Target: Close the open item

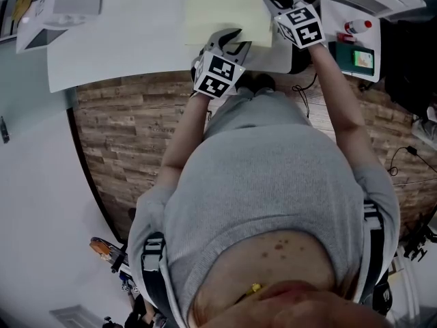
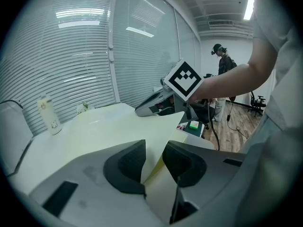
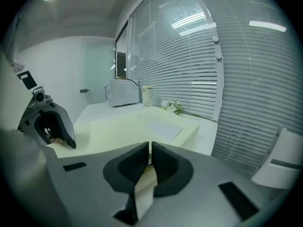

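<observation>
Head view: pale yellow folder [image 1: 218, 9] at 12 o'clock on white table [image 1: 123, 46] | Left gripper view: left gripper [image 2: 155, 150] parted, raised cover loose between jaws | Right gripper view: right gripper [image 3: 150, 148] pinching cover edge | Step: probably lowering cover; next: swing it flat, then release.

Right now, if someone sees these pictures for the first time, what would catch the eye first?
First comes the large pale yellow folder on the white table, at the top of the head view. Then the two grippers at its edges: the right gripper is shut on the folder's edge, while the left gripper stands open with a raised yellow flap between its jaws.
</observation>
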